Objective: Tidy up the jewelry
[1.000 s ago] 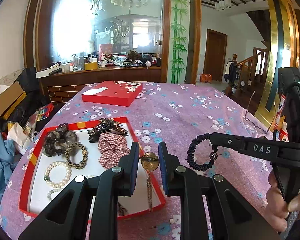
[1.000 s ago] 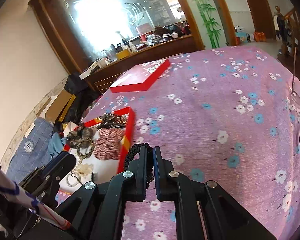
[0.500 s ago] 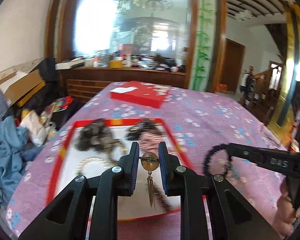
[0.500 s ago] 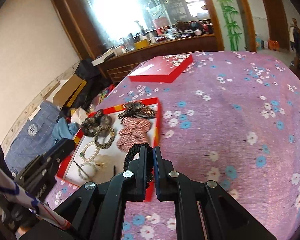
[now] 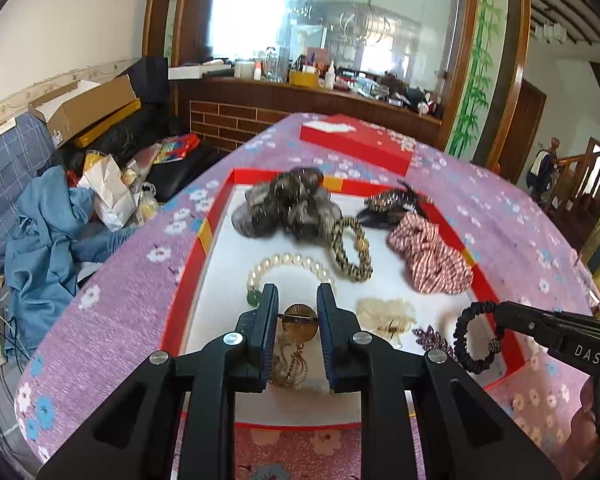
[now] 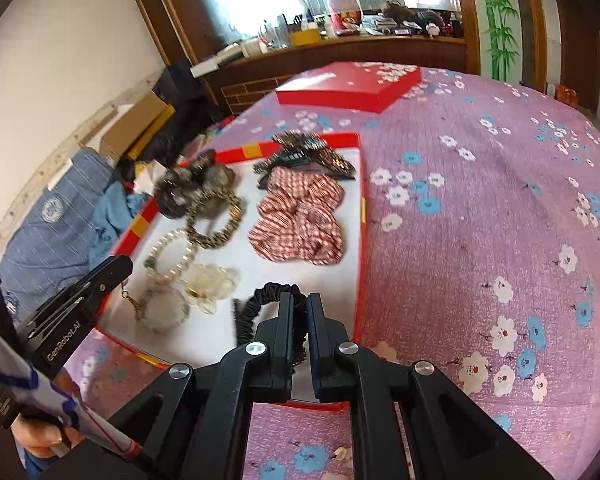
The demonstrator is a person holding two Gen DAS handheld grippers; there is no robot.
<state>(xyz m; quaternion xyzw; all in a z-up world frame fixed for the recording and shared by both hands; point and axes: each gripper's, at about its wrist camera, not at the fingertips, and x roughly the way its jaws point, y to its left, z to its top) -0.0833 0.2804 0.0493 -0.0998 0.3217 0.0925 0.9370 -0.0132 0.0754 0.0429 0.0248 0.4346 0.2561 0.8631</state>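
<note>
A red tray with a white floor lies on the purple flowered tablecloth. It holds a dark scrunchie, a plaid scrunchie, a gold-black bracelet, a pearl bracelet and a hair claw. My left gripper is shut on a gold disc earring, its chain hanging over the tray's near part. My right gripper is shut on a black beaded hair tie over the tray's near right corner.
The red box lid lies farther back on the table. A sofa with a blue cloth, bags and a cardboard box stands to the left. A wooden counter with clutter stands behind the table.
Both grippers have moved left and forward over the tray, carrying the earring and the hair tie. The tray's contents now lie right below them.
</note>
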